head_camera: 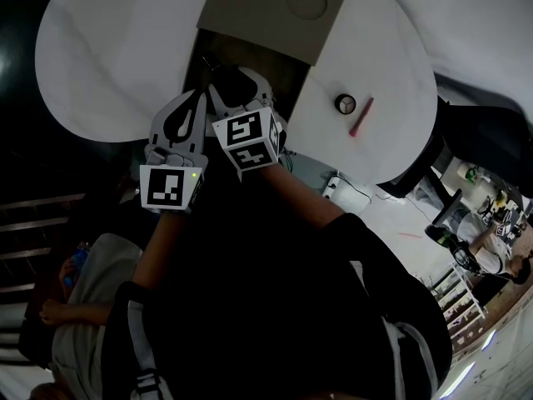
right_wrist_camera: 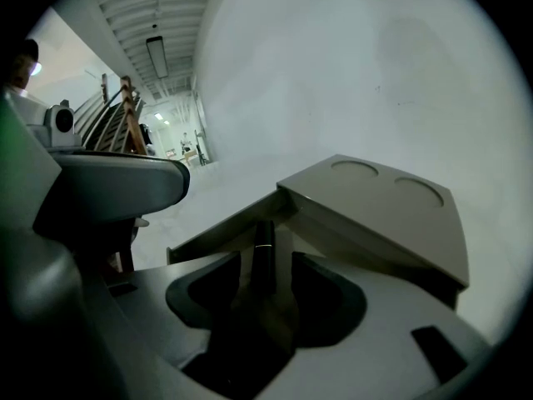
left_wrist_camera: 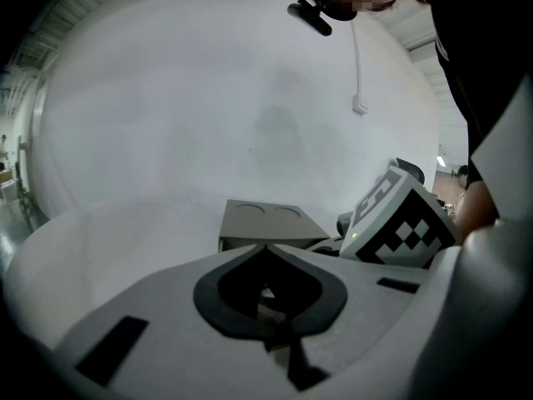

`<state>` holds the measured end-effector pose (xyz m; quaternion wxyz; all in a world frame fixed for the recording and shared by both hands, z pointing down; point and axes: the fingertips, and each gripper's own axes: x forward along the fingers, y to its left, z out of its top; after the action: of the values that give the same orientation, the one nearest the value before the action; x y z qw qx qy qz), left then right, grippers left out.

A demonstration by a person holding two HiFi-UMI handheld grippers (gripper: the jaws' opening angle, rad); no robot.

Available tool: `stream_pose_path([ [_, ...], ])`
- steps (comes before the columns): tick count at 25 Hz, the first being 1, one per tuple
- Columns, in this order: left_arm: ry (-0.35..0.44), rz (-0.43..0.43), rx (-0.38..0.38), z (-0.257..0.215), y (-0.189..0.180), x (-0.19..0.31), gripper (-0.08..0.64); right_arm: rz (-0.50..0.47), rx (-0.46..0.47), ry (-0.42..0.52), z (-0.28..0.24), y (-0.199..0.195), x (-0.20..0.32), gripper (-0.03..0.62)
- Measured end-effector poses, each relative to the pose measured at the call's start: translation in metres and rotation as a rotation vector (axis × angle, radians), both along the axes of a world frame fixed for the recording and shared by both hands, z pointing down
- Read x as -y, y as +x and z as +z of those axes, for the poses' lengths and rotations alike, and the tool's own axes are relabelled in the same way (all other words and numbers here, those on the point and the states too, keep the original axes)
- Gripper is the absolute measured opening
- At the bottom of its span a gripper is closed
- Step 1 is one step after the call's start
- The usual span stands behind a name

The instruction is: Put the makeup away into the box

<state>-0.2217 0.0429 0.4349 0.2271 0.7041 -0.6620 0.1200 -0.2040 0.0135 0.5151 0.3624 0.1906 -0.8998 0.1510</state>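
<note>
Makeup tube at the box, two pieces left

Dark tube (right_wrist_camera: 264, 252) stands loose between the right gripper's (right_wrist_camera: 266, 262) parted jaws, over the open box (right_wrist_camera: 225, 227) just ahead. The left gripper (left_wrist_camera: 266, 252), jaws together, sits alongside. Round pot (head_camera: 345, 103) and pink pencil (head_camera: 361, 117) wait on the surface (head_camera: 125, 57), rightward.

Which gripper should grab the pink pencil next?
Probably the right gripper: its jaws are open, and the pink pencil lies on its side of the box. The left gripper is farther away.
</note>
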Motion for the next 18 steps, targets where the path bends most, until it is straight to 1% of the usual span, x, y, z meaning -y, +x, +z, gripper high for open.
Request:
stream_pose_path([
  [2,0.018,0.003,0.0,-0.003,0.002,0.0,0.003,0.011,0.013,0.018,-0.006,0.003,0.002,0.207],
  [3,0.023,0.006,0.001,-0.005,0.004,0.0,0.003,0.017,0.019,0.029,-0.01,0.005,0.003,0.195],
  [7,0.028,0.023,0.01,-0.011,0.01,0.001,0.003,0.038,0.048,0.074,-0.026,0.012,0.008,0.099],
  [11,0.022,0.049,0.019,-0.017,0.018,0.005,0.003,0.07,0.084,0.126,-0.046,0.024,0.015,0.042],
  [14,0.04,0.07,0.02,-0.023,0.027,0.011,0.003,0.1,0.123,0.159,-0.063,0.034,0.022,0.026],
  [18,0.046,0.121,0.023,-0.029,0.043,0.017,0.003,0.14,0.165,0.21,-0.088,0.054,0.032,0.025],
])
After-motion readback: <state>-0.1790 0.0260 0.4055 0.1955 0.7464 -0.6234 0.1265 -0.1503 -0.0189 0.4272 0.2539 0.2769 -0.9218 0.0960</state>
